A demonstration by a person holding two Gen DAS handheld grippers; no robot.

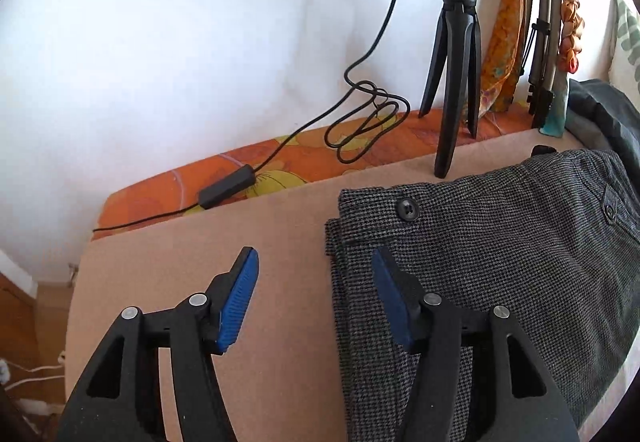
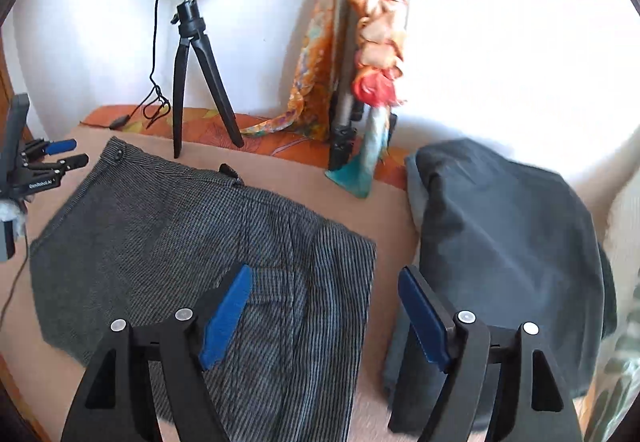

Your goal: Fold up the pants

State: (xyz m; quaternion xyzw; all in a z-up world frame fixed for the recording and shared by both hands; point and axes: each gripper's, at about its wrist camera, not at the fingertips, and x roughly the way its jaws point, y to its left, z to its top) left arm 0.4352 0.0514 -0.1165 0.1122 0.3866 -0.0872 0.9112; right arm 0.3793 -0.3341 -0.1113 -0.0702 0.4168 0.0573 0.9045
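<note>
We see left gripper [image 1: 314, 258] apart over pants [image 1: 500, 262] edge; right gripper [image 2: 324, 274] apart, empty, above pants.

Folded pants [image 2: 192, 242] lie left of another garment [image 2: 500, 242], tripod [image 2: 196, 82] behind.

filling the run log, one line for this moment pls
task: fold pants | pants: folded, flat on board | left gripper: open, empty | right gripper: open, empty | dark garment: right of pants
</note>
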